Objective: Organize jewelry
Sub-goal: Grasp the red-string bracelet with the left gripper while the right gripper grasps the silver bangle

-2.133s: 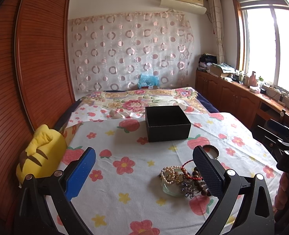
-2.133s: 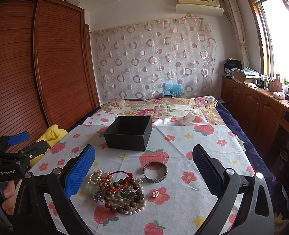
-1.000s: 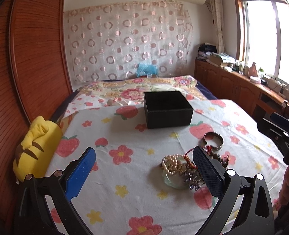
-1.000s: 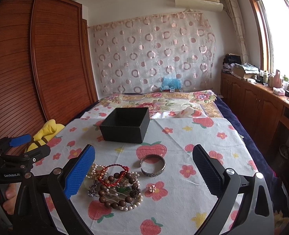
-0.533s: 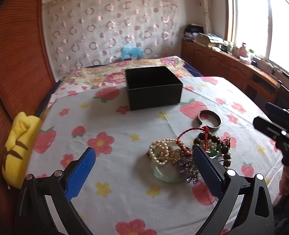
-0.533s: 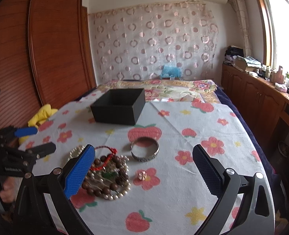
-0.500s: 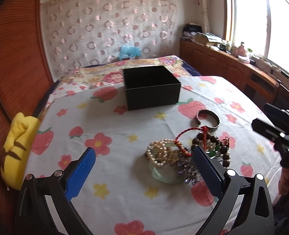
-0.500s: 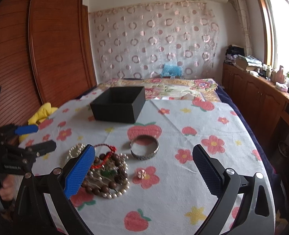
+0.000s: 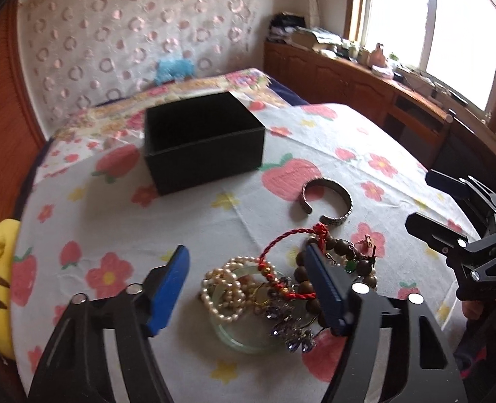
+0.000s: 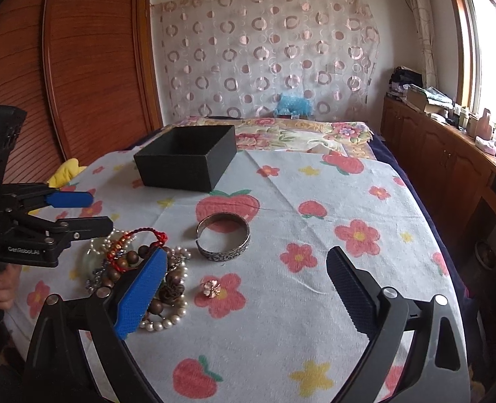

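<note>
Closing left gripper jaws, jewelry pile between, untouched

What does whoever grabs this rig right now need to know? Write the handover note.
Left gripper: jaws closing over the jewelry pile, pads not yet on anything.
Right gripper: open, holding nothing, above the cloth beside the pile.
Black box: open at the far end; nothing visible inside, though its bottom is dark.
Silver bangle and small flower earring: loose on the cloth, apart from the pile.
Done: nothing boxed.
Left: every piece.
</note>
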`<control>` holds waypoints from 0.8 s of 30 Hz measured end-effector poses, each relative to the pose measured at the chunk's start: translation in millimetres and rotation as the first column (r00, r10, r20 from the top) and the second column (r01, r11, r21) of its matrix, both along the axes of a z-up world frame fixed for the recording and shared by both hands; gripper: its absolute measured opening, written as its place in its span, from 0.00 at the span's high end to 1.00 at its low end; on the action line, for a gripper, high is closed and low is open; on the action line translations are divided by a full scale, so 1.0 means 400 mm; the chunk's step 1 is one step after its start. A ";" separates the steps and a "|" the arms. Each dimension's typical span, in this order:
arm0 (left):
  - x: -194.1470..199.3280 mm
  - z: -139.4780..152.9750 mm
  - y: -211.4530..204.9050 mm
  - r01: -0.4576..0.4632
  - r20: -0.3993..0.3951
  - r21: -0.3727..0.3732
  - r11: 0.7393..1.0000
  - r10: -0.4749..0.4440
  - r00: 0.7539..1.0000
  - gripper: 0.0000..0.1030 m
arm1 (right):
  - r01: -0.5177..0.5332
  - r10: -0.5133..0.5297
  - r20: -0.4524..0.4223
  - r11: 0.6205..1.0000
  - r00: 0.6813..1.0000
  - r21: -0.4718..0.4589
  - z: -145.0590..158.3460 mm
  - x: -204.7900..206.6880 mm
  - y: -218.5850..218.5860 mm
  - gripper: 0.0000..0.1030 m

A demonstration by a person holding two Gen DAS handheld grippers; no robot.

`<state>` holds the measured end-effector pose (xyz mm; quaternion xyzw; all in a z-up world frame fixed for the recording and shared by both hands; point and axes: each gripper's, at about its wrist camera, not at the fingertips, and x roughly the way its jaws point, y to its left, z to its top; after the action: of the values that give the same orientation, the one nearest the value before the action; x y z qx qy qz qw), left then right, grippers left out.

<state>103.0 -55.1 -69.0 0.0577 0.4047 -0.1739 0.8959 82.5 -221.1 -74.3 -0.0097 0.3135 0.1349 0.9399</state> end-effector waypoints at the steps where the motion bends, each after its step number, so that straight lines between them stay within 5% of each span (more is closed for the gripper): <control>1: 0.010 -0.008 -0.004 0.009 -0.016 0.002 1.000 -0.009 1.000 0.43 | -0.009 0.009 -0.005 1.000 1.000 0.000 -0.001 0.008 0.001 0.12; 10: 0.069 -0.053 -0.028 0.058 -0.103 0.010 0.998 -0.057 0.993 0.57 | -0.046 0.044 -0.062 0.999 0.997 -0.021 -0.023 0.091 0.001 0.30; 16: 0.076 -0.059 -0.044 0.084 -0.111 0.027 0.996 -0.081 0.991 0.61 | -0.087 0.083 -0.117 0.996 0.990 -0.023 -0.040 0.161 0.004 0.33; 19: 0.081 -0.066 -0.047 0.098 -0.124 0.031 0.995 -0.093 0.988 0.72 | -0.102 0.096 -0.141 0.994 0.985 -0.037 -0.055 0.191 0.015 0.39; 22: 0.080 -0.064 -0.045 0.095 -0.119 0.030 0.995 -0.091 0.989 0.95 | -0.126 0.117 -0.164 0.991 0.980 -0.048 -0.068 0.214 0.031 0.45; 24: 0.080 -0.057 -0.043 0.090 -0.100 0.026 0.996 -0.087 0.991 0.98 | -0.149 0.137 -0.180 0.987 0.974 -0.056 -0.075 0.228 0.043 0.49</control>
<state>135.1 -72.2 -91.7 0.0804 0.4482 -0.2101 0.8652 173.8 -204.0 -104.2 -0.0529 0.3981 0.1918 0.8955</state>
